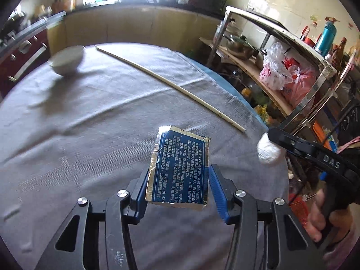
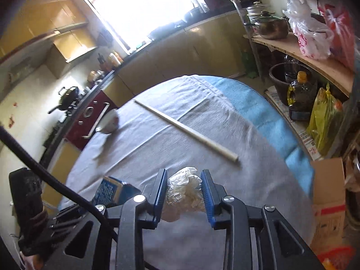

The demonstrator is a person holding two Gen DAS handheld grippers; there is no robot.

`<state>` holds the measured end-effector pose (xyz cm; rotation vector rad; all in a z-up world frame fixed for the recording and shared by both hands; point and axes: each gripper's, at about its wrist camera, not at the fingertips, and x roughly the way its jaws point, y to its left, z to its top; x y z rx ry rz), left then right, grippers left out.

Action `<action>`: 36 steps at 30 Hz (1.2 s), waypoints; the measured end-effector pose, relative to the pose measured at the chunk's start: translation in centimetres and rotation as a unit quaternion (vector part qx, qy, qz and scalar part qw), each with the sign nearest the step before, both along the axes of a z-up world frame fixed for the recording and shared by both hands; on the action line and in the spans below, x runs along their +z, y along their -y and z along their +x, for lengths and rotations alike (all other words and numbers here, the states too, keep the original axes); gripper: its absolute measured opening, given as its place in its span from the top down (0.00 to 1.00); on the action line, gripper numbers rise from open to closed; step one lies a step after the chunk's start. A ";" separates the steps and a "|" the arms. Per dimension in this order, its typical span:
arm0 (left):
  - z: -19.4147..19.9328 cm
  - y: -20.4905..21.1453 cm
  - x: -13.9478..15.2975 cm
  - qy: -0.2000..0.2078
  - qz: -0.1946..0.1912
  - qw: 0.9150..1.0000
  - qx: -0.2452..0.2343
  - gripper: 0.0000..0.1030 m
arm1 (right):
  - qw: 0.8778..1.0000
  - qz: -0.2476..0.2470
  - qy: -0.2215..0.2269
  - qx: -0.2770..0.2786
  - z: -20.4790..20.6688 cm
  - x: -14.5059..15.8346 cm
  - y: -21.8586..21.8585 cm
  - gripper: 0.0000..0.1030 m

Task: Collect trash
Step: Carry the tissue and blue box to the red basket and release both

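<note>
My left gripper [image 1: 178,181] is shut on a flattened blue carton [image 1: 180,164] with white print and foil edges, held up over the grey tablecloth [image 1: 101,117]. The same blue carton [image 2: 112,190] shows at the lower left of the right wrist view. My right gripper [image 2: 184,191] is shut on a crumpled wad of clear plastic wrap [image 2: 183,191] above the cloth. From the left wrist view that gripper comes in at the right with the white wad [image 1: 267,149] at its tip.
A long pale stick [image 1: 171,85] lies across the round table, and a white bowl [image 1: 66,59] sits at its far left edge. Metal shelves [image 1: 281,51] with pots and plastic bags stand to the right. A cardboard box [image 2: 329,202] stands on the floor beside the table.
</note>
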<state>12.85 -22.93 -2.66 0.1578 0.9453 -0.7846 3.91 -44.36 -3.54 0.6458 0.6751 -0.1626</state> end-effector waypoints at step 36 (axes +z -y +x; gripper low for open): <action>-17.3 -9.3 4.6 0.183 0.087 0.978 0.052 0.50 | 0.993 -0.005 0.090 0.081 -15.2 4.6 -12.5 0.68</action>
